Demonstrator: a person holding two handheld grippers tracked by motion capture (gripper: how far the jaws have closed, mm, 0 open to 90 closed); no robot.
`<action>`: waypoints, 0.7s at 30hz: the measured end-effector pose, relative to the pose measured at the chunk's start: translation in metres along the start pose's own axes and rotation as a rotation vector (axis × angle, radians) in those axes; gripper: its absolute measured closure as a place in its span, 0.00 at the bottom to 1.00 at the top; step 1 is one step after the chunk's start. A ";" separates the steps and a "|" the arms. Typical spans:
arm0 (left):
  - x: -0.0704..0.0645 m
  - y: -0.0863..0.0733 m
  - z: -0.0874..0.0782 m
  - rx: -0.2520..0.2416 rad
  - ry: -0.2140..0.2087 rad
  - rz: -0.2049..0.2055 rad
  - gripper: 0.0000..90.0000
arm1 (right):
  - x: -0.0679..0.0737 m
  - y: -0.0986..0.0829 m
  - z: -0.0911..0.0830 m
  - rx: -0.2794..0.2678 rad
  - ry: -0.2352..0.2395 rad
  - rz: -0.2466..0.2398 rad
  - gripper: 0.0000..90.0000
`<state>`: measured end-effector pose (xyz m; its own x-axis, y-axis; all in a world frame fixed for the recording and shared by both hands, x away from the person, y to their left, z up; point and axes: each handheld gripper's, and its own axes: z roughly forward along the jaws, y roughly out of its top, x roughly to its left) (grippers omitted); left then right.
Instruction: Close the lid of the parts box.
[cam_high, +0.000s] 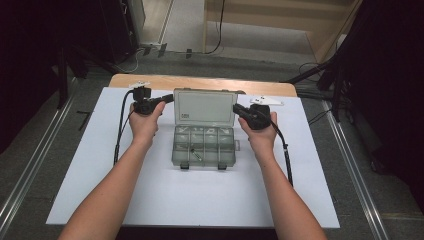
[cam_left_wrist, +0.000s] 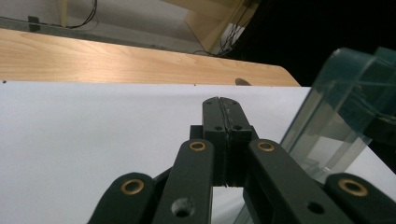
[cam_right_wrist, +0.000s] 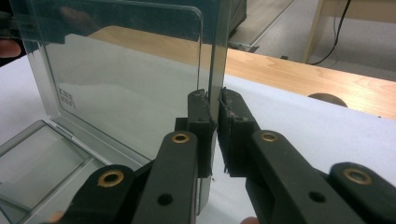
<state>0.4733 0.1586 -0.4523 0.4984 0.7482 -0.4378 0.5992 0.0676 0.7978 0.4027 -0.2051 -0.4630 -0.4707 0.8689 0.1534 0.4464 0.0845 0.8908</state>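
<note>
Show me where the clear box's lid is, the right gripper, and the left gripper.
lid (cam_right_wrist: 126, 88): right gripper view, on its clear upright panel.
right gripper (cam_right_wrist: 212, 105): right gripper view, midway between its fingertips, at the lid's edge.
left gripper (cam_left_wrist: 225, 103): left gripper view, between its closed fingertips.

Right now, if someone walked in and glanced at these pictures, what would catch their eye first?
Probably the clear plastic box in the middle of the white table, its lid standing open toward the far edge. The right gripper pinches the lid's side edge between its jaws, while the left gripper sits shut and empty just beside the lid's other side. Small parts lie in the box's compartments, too small to identify.
</note>
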 end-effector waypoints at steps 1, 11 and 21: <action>0.000 0.001 0.002 0.003 -0.006 -0.003 1.00 | 0.000 -0.001 0.000 -0.004 0.000 -0.002 0.94; -0.005 0.002 0.007 0.016 -0.066 -0.020 1.00 | 0.002 -0.005 -0.005 -0.033 0.005 -0.022 0.94; -0.011 0.004 0.001 0.009 -0.124 -0.011 1.00 | 0.006 -0.008 -0.010 -0.039 0.001 -0.048 0.94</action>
<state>0.4711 0.1505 -0.4445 0.5651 0.6603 -0.4946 0.6102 0.0690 0.7893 0.3886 -0.2057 -0.4647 -0.4913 0.8639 0.1106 0.3935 0.1068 0.9131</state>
